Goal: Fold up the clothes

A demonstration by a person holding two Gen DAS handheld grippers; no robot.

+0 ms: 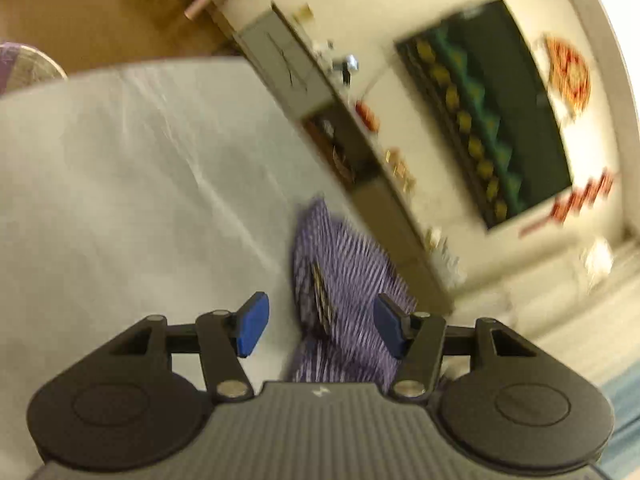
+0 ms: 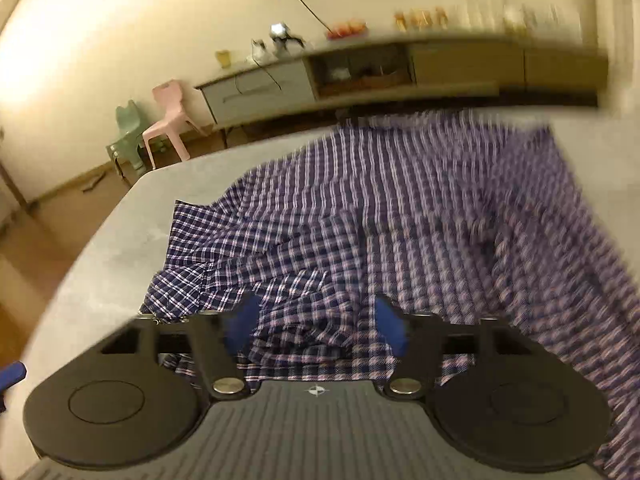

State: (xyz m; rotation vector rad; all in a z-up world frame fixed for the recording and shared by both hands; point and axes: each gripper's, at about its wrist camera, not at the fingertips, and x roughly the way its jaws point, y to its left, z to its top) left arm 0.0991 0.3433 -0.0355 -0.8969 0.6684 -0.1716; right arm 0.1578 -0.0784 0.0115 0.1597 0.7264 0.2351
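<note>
Item: shirt point(image 2: 400, 216), blue-and-white check. Lies on the pale table point(image 2: 120, 240), spread wide toward the far edge, bunched and rumpled on the near left side. Not yet folded, by the look of it.

Item: right gripper point(image 2: 316, 324). Jaws apart, blue pads either side of a rumpled fold of cloth; nothing pinched. Hangs low over the bunched part.

Item: left gripper point(image 1: 320, 326). Jaws about half apart, a ridge of the shirt point(image 1: 340, 280) running up between the pads, neither pad pressing on it. Bare table point(image 1: 120, 200) to its left.

Item: background. Sideboard point(image 2: 360, 76) along the wall, pink chair point(image 2: 168, 120), green chair point(image 2: 128, 136). Both views blurred; fine detail uncertain.

Step in hand, as judged: taking hold to lay the shirt flat before folding.

Handling note: pick a true edge or corner, hem or shoulder, rather than the middle of a crease. Close on one layer only. Pull both hands apart evenly so the bunched side smooths out. Keep the cloth low on the table so it does not slide off the far edge.
</note>
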